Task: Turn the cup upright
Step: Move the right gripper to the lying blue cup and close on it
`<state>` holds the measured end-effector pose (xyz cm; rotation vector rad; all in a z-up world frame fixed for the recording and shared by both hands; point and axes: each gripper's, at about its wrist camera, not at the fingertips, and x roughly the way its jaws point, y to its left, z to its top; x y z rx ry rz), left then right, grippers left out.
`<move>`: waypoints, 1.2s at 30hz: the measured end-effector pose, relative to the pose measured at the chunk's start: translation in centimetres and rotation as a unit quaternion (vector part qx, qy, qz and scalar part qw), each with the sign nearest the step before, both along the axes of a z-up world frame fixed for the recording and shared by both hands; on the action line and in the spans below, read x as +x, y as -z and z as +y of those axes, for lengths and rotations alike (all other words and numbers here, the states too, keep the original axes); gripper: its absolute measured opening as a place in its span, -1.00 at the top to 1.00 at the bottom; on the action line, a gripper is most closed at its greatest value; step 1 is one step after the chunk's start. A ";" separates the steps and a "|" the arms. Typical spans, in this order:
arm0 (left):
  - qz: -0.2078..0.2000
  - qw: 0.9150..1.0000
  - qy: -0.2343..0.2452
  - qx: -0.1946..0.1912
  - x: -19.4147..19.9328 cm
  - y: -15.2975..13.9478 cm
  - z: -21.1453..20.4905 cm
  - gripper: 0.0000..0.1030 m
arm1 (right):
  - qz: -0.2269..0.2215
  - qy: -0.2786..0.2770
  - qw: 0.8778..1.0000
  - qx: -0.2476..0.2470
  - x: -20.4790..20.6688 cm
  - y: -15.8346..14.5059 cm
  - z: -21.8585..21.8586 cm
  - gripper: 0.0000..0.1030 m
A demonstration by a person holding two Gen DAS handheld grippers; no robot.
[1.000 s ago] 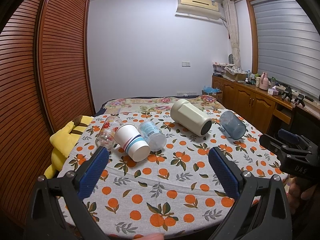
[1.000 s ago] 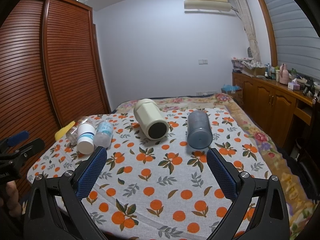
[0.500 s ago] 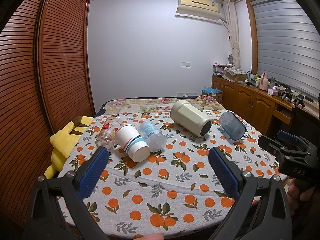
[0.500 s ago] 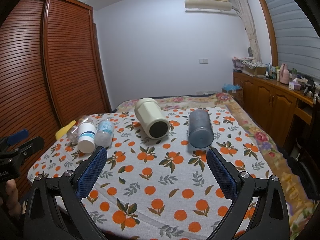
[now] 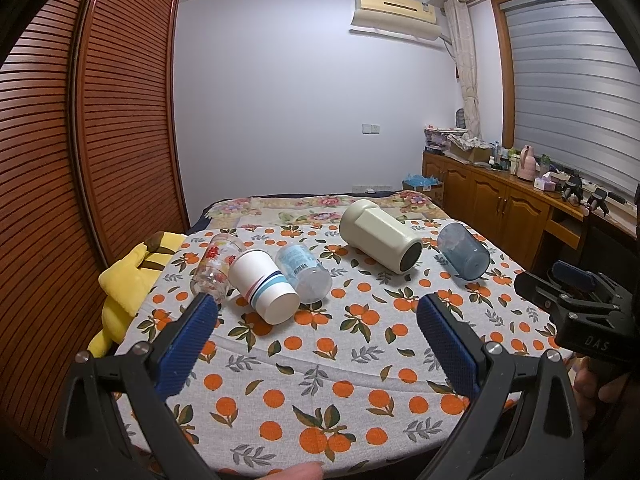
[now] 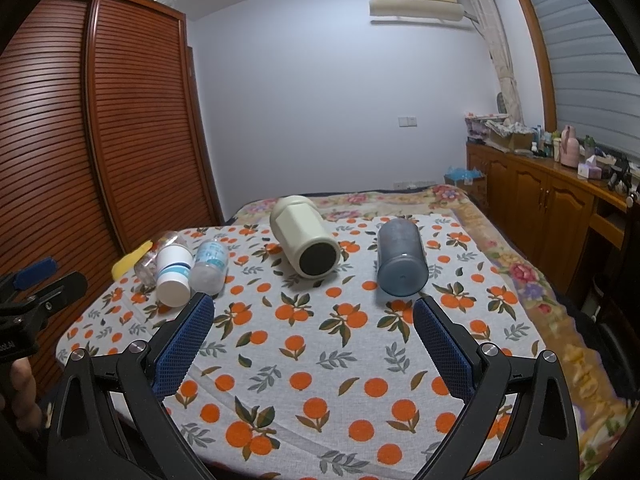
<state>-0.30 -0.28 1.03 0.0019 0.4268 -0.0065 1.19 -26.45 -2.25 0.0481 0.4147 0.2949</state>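
Almost nothing has changed in the last second: both grippers only drifted a tiny bit, so no cup is flipped yet. All five things lie on their sides on the table (image 5: 280,360). By its left edge sit a glass bottle (image 5: 216,264), a white cup (image 5: 264,286) and a clear cup (image 5: 304,268). The cream jug (image 5: 380,242) is in the middle. The blue cup (image 6: 401,262) lies near the right edge, its length running front to back, flat bottom toward the right gripper (image 6: 312,344). The left gripper (image 5: 316,346) and the right one are both spread wide, holding nothing.

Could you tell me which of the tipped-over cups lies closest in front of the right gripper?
The blue translucent cup, lying alone on its side just beyond the right gripper; the cream one lies farther left.
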 end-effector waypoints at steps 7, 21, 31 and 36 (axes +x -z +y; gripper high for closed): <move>0.012 1.000 0.007 -0.002 0.6 0.5 -0.3 -0.96 | 0.016 0.000 1.000 0.005 0.6 0.7 0.0 -0.97; 0.025 0.999 0.045 -0.004 3.2 2.0 -1.3 -0.96 | 0.032 0.003 0.999 -0.004 3.0 0.9 -1.1 -0.96; 0.049 0.996 0.078 0.011 7.1 2.9 -1.9 -0.93 | 0.057 -0.004 0.998 -0.031 8.2 0.4 -2.0 -0.86; 0.063 0.994 0.093 0.017 8.6 3.7 -2.2 -0.84 | 0.080 -0.003 0.996 -0.046 11.1 0.5 -2.6 -0.82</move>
